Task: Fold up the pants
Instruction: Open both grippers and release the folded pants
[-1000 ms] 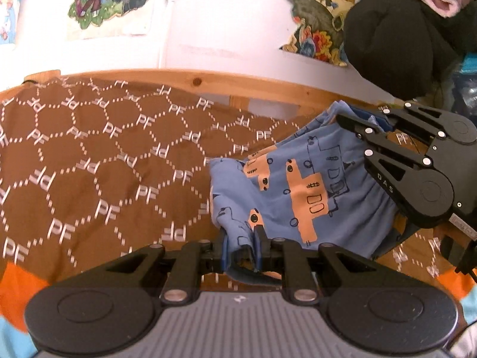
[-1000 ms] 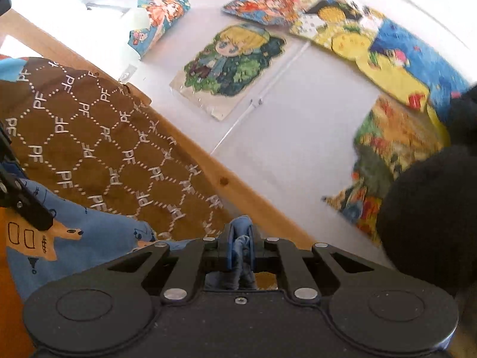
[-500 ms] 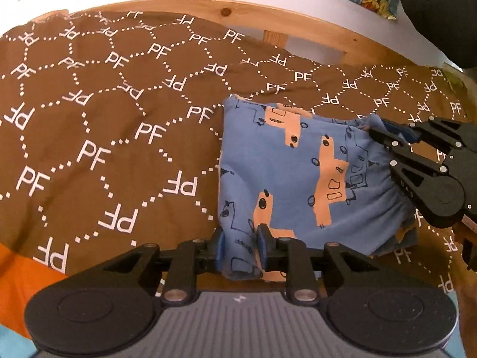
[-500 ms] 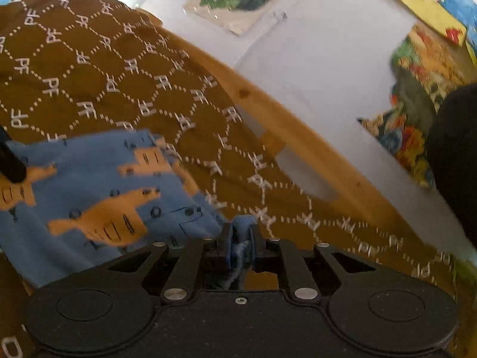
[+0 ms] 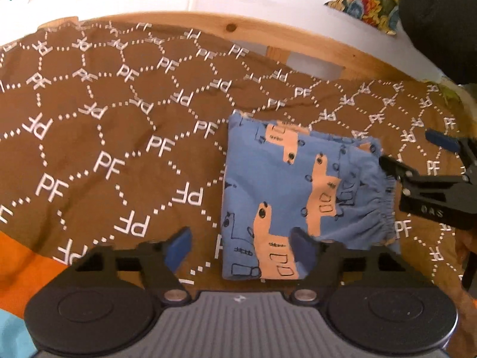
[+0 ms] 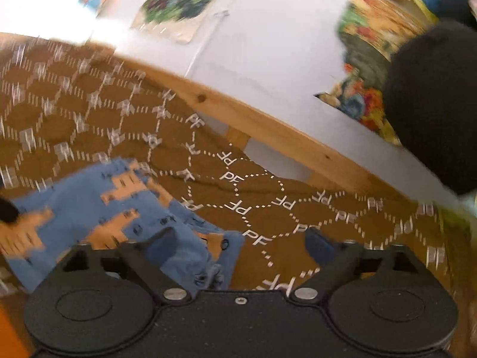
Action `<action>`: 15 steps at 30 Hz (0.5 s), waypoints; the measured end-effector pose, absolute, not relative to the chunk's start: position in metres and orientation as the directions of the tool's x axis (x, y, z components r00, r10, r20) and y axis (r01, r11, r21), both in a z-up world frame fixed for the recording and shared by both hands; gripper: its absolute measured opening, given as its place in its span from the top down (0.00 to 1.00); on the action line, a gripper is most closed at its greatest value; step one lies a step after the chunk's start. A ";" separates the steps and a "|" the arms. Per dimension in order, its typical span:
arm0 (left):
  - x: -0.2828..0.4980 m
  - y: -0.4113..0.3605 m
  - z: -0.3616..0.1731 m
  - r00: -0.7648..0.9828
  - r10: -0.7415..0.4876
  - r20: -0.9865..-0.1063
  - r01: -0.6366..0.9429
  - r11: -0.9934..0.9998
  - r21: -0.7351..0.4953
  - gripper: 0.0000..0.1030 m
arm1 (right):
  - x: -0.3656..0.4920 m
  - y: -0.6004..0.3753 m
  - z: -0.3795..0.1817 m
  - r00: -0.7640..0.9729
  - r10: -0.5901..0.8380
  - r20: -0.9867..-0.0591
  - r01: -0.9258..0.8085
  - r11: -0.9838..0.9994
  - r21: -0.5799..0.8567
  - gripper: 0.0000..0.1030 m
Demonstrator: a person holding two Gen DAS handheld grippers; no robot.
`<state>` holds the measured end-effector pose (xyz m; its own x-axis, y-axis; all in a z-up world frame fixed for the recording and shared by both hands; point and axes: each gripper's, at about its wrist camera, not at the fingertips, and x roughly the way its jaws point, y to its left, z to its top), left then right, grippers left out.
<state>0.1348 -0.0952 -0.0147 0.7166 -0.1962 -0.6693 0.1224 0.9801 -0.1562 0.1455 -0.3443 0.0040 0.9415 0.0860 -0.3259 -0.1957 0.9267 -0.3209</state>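
Now both my claws are opening. The left claw (image 5: pixel 240 246) straddles the near corner of the folded blue pants (image 5: pixel 295 191) without pressing it; the right claw (image 6: pixel 241 243) likewise. The pants lie flat on the brown bedspread (image 5: pixel 104 137), near the wooden bed rail (image 5: pixel 268 34).

Opening right gripper (image 6: pixel 238 243) over folded pants (image 6: pixel 119 208)

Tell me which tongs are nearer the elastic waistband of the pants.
Right. The right tongs, opening, sit just beside the gathered waistband with no cloth between them. The left tongs, also opening, straddle the opposite corner.
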 end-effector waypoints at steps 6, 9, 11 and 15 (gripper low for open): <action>0.110 -0.098 0.008 0.787 -0.189 -0.587 0.167 0.982 -0.092 0.00 | 0.109 -0.339 0.019 0.943 0.095 -0.320 -0.159 0.971 -0.179 0.01; 0.097 -0.100 0.016 0.808 -0.179 -0.561 0.194 0.980 -0.035 0.00 | 0.090 -0.336 0.027 0.944 0.094 -0.316 -0.140 0.982 -0.124 0.01; 0.088 -0.100 0.018 0.818 -0.174 -0.548 0.204 0.979 -0.005 0.00 | 0.074 -0.334 0.030 0.945 0.088 -0.315 -0.121 0.989 -0.089 0.01; 0.071 -0.096 0.015 0.806 -0.195 -0.560 0.242 0.970 0.011 0.00 | 0.048 -0.331 0.029 0.938 0.072 -0.339 -0.090 0.995 -0.037 0.01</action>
<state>0.0711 -0.0963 0.0150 0.8055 -0.1949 -0.5596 0.2423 0.9701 0.0110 0.0485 -0.3310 0.0290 0.9379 0.0723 -0.3394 -0.0901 0.9953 -0.0369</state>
